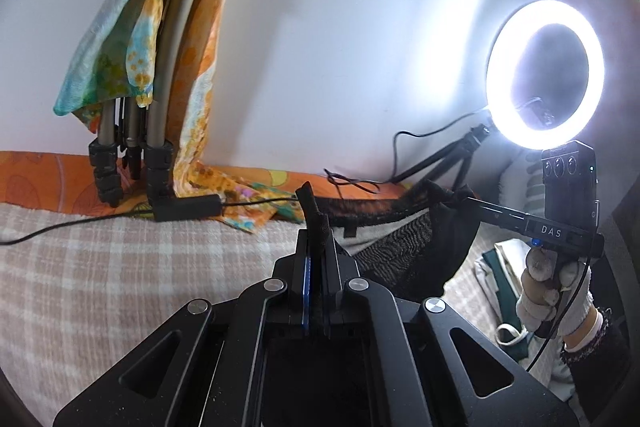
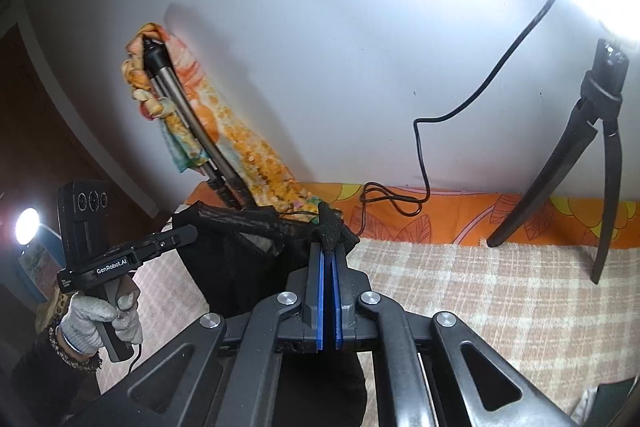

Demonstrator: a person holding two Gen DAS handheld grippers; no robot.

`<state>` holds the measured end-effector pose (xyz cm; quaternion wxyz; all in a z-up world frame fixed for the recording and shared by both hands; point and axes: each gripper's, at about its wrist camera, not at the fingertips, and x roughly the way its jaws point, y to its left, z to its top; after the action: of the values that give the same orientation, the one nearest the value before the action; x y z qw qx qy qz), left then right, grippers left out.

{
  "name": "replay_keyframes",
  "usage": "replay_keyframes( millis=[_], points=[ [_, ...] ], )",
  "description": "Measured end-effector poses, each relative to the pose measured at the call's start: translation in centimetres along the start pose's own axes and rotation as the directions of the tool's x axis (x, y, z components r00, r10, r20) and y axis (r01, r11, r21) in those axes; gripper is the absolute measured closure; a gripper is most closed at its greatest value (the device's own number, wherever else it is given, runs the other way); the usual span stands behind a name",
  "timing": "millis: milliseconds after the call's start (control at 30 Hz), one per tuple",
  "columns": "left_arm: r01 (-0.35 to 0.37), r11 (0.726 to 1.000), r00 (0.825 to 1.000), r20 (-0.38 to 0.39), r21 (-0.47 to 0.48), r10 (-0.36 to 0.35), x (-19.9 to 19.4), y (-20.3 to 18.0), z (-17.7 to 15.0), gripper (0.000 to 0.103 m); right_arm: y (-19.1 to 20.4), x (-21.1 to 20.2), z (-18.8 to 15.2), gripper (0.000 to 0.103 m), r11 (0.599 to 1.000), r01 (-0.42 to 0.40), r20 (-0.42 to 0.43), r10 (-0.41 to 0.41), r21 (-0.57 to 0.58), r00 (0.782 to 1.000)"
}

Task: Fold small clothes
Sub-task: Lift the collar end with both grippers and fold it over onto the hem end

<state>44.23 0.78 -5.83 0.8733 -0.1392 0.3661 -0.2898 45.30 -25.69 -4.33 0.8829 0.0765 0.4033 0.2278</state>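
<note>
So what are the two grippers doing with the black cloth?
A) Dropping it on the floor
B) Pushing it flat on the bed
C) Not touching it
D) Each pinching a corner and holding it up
D: the left gripper and right gripper are each shut on a corner of the black cloth, which hangs between them above the checked blanket.

The garment [image 1: 404, 247] hangs above the blanket [image 1: 140, 267], stretched between the left gripper [image 1: 316, 227] and the right gripper [image 2: 329, 247], each pinching one end. Behind the garment, at the wall, a folded tripod [image 1: 132, 155] stands to its left, a ring light [image 1: 545, 75] to its right.
</note>
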Motion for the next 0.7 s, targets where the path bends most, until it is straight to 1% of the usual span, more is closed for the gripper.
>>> replay_keyframes(
  millis=[200, 433, 567, 600, 700],
  points=[
    [0.007, 1.0, 1.0, 0.0, 0.015, -0.007, -2.3, -1.6, -1.3, 0.101, 2.3, -2.4, -1.5, 0.102, 1.0, 0.004, -0.012, -0.004, -0.028, 1.0],
    [0.015, 1.0, 1.0, -0.01, 0.015, -0.015, -4.9, -3.1, -3.7, 0.101, 5.0, -5.1, -3.5, 0.102, 0.998, 0.008, -0.019, -0.009, -0.056, 1.0],
    [0.019, 0.999, 1.0, -0.011, 0.031, -0.019, -6.8, -4.8, -5.3, 0.101, 6.6, -7.0, -5.0, 0.102, 0.997, 0.008, -0.017, -0.009, -0.074, 1.0],
    [0.021, 0.999, 1.0, -0.012, 0.034, -0.02, -7.3, -5.2, -5.6, 0.101, 7.3, -8.1, -6.0, 0.102, 0.996, 0.008, -0.017, -0.009, -0.084, 1.0],
    [0.026, 0.998, 1.0, -0.014, 0.048, -0.025, -8.6, -6.7, -7.0, 0.101, 7.8, -8.9, -6.9, 0.102, 0.996, 0.009, -0.015, -0.011, -0.092, 1.0]
  ],
)
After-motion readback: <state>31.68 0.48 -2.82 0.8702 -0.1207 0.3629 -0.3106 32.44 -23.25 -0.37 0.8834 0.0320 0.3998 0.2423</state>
